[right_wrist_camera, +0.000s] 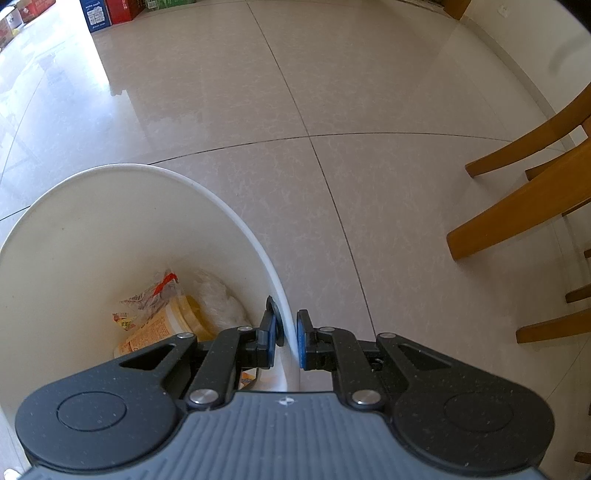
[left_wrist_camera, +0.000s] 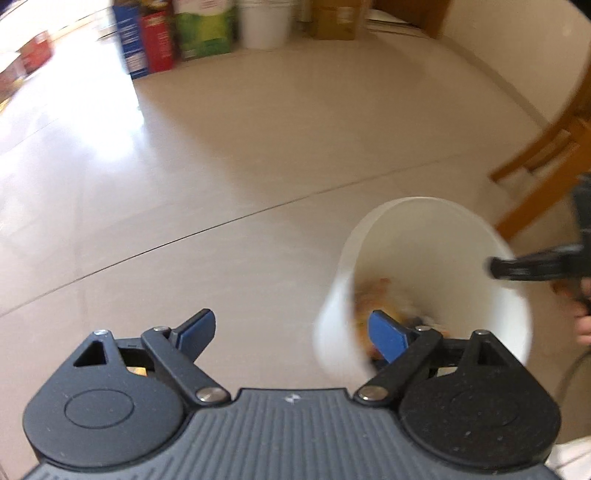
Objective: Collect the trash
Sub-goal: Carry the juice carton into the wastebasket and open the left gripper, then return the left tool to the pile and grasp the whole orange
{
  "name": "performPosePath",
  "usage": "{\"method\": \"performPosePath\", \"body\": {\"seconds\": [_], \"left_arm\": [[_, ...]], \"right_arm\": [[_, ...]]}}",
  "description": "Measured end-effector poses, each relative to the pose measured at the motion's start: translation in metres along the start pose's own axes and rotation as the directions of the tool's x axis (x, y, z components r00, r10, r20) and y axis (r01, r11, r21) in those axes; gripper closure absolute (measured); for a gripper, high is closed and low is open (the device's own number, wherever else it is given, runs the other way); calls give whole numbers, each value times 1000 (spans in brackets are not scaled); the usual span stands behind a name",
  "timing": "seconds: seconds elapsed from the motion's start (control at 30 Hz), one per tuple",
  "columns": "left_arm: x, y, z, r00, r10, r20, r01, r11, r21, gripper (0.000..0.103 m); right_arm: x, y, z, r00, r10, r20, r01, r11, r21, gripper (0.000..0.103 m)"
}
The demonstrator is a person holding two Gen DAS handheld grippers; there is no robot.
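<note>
Trash (right_wrist_camera: 166, 314), wrappers and a yellow cup, already lies in the white bin (right_wrist_camera: 110, 206) at lower left, whose rim the right gripper (right_wrist_camera: 286, 332) pinches while the left gripper (left_wrist_camera: 291, 332) hangs spread and empty, so collecting looks nearly done, the tiled floor (right_wrist_camera: 332, 92) showing no litter.

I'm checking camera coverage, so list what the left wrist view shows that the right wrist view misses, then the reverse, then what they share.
Only the left wrist view: the open left hand-held gripper, a white tub beside a green box at the back, and the right hand-held gripper seen from outside.

Only the right wrist view: the right hand-held gripper clamped on the bucket rim, and sharp trash, a yellow cup and clear wrappers.

Both: the white bucket, tiled floor, wooden chair legs, blue and red boxes.
</note>
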State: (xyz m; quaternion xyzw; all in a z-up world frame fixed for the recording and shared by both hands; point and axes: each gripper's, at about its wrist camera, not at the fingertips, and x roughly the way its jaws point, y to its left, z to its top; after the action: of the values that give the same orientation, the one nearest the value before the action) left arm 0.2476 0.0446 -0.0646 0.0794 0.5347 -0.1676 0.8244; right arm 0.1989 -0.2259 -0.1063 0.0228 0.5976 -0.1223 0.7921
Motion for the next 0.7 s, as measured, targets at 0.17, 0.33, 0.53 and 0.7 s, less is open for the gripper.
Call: {"method": "performPosePath", "body": {"seconds": [0.17,0.33,0.53,0.7], "left_arm": [[19,62,-23,996,76,-37,-81,983,-164,13],[57,96,-51,992,91,-87,-112,951,-287,13],[111,112,-80,989,122,-80,-143,929,-342,13],[145,118,-123,985,170,-32,-169,905,-389,13]], "right_arm": [[0,2,0,1000,-11,3,11,1000,-11,89],[0,6,-1,1000,-23,6,23,1000,-16,89],[-2,9,-2,999,-31,12,32,999,-25,89],[-3,9,-2,999,-35,15,35,999,-30,89]]}}
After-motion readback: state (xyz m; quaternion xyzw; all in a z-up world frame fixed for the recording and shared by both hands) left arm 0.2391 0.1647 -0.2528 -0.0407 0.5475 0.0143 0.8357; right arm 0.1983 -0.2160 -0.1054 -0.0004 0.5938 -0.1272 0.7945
